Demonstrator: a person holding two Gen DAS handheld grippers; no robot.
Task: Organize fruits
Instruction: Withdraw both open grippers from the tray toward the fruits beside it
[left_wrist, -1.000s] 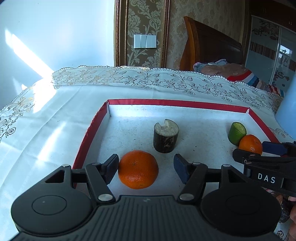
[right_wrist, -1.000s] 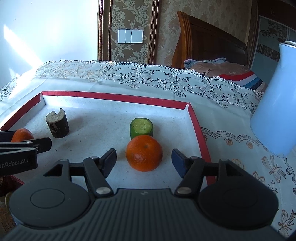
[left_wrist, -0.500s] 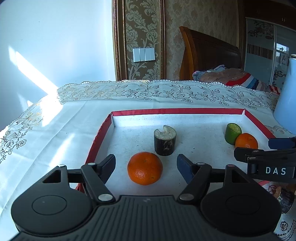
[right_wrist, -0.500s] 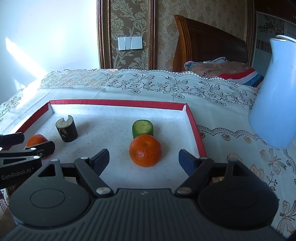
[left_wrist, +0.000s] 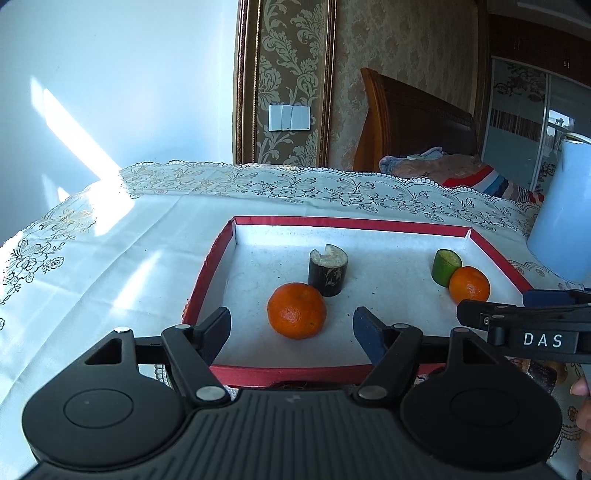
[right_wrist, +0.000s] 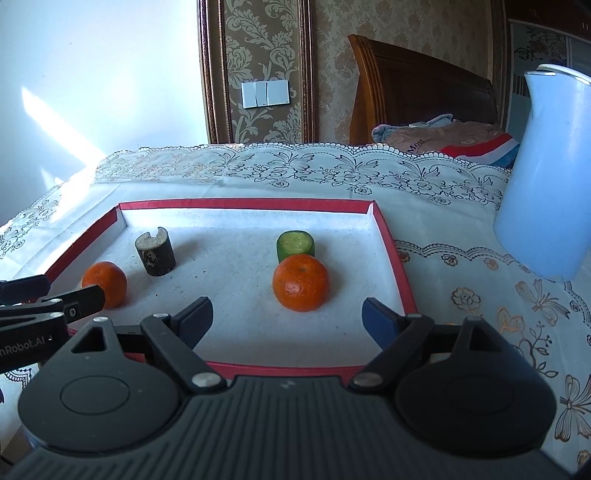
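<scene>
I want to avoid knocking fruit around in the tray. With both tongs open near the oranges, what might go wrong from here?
1. The right orange looks to be touching the green piece, so closing the right tongs may nudge both.
2. The left orange sits near the dark stump; the left tongs might tip it.
3. Round oranges may roll on the tray.

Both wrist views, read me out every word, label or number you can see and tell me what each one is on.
"DAS": white letters on the right gripper body, left wrist view.
"nRobot.AI": on the left gripper body, start cut off by the frame edge, right wrist view.
"Most": on the folded bedding; blurred, uncertain.
No numbers are readable.
</scene>
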